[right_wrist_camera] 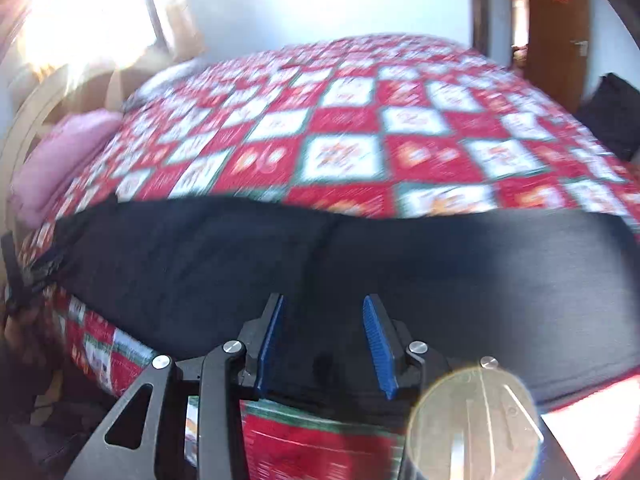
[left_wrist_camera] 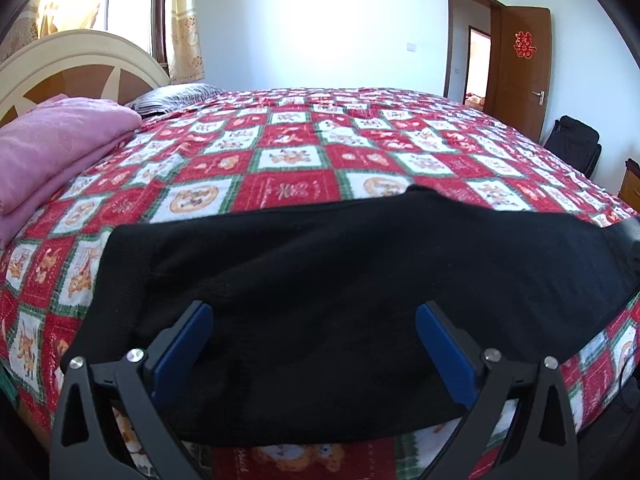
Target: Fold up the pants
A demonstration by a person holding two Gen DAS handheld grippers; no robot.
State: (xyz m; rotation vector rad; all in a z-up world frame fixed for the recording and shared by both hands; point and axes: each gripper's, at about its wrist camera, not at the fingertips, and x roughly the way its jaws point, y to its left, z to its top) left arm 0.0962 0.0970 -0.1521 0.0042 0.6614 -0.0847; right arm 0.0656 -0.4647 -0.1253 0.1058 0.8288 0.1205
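Black knit pants (left_wrist_camera: 320, 280) are lying flat across the near edge of the bed, stretched sideways over the red, white and green checked quilt (left_wrist_camera: 288, 152) with its small printed figures. I am holding my left tool (left_wrist_camera: 314, 320) low over the middle of the dark fabric, its blue-padded fingers (left_wrist_camera: 200, 332) standing wide apart with nothing gripped between them; whether the pads are touching the cloth I cannot tell. I am holding my right tool (right_wrist_camera: 324, 320) over the pants (right_wrist_camera: 360, 264) too, its blue ribbed fingers (right_wrist_camera: 376, 344) partly open, the gap narrower than on the left, and nothing is pinched there either. The right wrist view is blurring heavily, and a round glare spot is sitting over its lower right corner. A folded pink blanket (left_wrist_camera: 52, 148) is resting at the far left by the cream and brown headboard (left_wrist_camera: 76, 68), well apart from the pants. A brown wooden door (left_wrist_camera: 520, 68) with a red paper emblem is standing open at the far right.
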